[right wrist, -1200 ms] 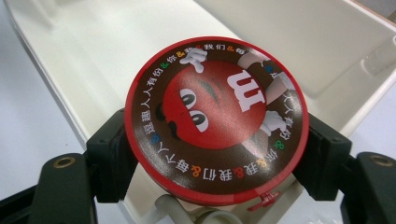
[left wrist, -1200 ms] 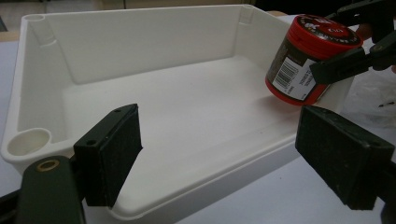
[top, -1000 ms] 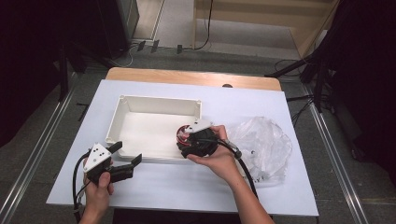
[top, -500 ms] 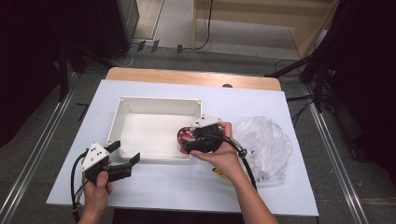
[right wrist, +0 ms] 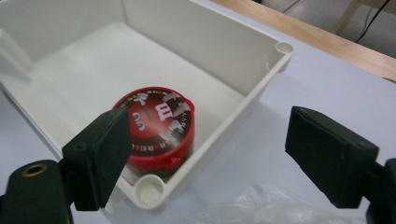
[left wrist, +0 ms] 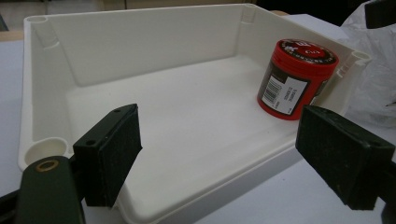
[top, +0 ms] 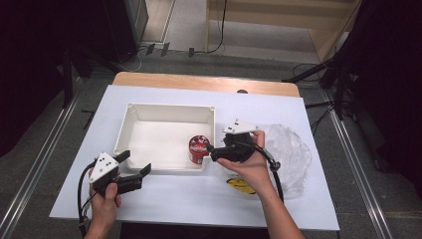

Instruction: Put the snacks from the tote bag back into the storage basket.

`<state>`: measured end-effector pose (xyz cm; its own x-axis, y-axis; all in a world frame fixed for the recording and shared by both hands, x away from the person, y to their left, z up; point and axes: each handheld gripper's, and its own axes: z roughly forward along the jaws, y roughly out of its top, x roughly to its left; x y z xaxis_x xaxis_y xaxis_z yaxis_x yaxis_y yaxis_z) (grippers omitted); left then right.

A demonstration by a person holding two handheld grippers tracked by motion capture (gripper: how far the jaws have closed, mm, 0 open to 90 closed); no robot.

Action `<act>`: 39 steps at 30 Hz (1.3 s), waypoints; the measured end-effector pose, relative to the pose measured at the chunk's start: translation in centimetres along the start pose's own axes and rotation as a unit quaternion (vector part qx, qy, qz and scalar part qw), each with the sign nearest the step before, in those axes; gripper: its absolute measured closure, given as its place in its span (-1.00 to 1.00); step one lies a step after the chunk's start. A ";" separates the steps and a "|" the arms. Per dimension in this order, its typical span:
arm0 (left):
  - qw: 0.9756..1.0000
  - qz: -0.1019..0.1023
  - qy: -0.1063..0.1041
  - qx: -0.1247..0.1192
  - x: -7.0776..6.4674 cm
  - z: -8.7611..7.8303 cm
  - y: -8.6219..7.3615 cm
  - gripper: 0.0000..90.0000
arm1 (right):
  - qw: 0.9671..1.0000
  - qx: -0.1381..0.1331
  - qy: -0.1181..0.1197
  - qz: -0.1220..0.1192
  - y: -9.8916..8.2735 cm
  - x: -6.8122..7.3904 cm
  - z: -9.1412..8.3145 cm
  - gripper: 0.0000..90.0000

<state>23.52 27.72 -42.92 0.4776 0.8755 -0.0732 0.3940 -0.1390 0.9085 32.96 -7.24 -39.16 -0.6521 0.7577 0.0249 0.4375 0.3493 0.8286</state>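
1. Nearest the person, the left gripper (top: 133, 172) hovered over the table (top: 199, 199) just outside the front wall of the white bin (top: 130, 130). Its jaws stood wide apart with nothing between them.
2. A yellow item (top: 238, 185) lay on the table by the bin's front right corner, partly hidden under the right hand; what it was could not be told.
3. The red-lidded jar (top: 198, 149) stood upright inside the bin, in its front right corner, close against the right wall. It seemed already delivered, so that part of the work looked done.
4. The right gripper (top: 212, 151) hung just outside the bin's right wall, above the rim. Its jaws had just been opening and gaped wide, released; the jar sat below and apart from the pads (right wrist: 100, 151), not pressed by them.
5. Right of the bin, a crumpled clear plastic bag (top: 288, 149) lay on the table. Whether it held more things could not be made out; judging by the yellow item, more may have been left to move into the bin.
6. The rest of the bin's floor, toward its far wall, was bare.
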 end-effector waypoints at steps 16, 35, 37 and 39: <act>1.000 0.006 0.010 -0.001 -0.3 0.2 0.1 -0.69 | 0.999 -0.018 -0.035 0.033 -1.8 -2.9 -3.5 -0.67; 1.000 0.006 0.011 0.001 -0.4 0.3 0.0 -0.70 | 0.994 -0.029 -0.069 0.076 -5.5 -6.2 -6.6 -0.74; 1.000 0.005 0.010 0.000 -0.4 0.3 0.0 -0.70 | 0.994 -0.029 -0.070 0.081 -5.8 -6.4 -6.9 -0.74; 1.000 0.004 0.010 0.000 -0.4 0.3 0.0 -0.70 | 0.994 -0.028 -0.073 0.082 -6.2 -6.7 -7.1 -0.74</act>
<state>23.61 27.24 -43.05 0.4649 0.8835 -0.0577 0.3901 -0.1459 0.9091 30.19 -18.36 -40.52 -0.4755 0.8757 0.0842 0.4928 0.1859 0.8500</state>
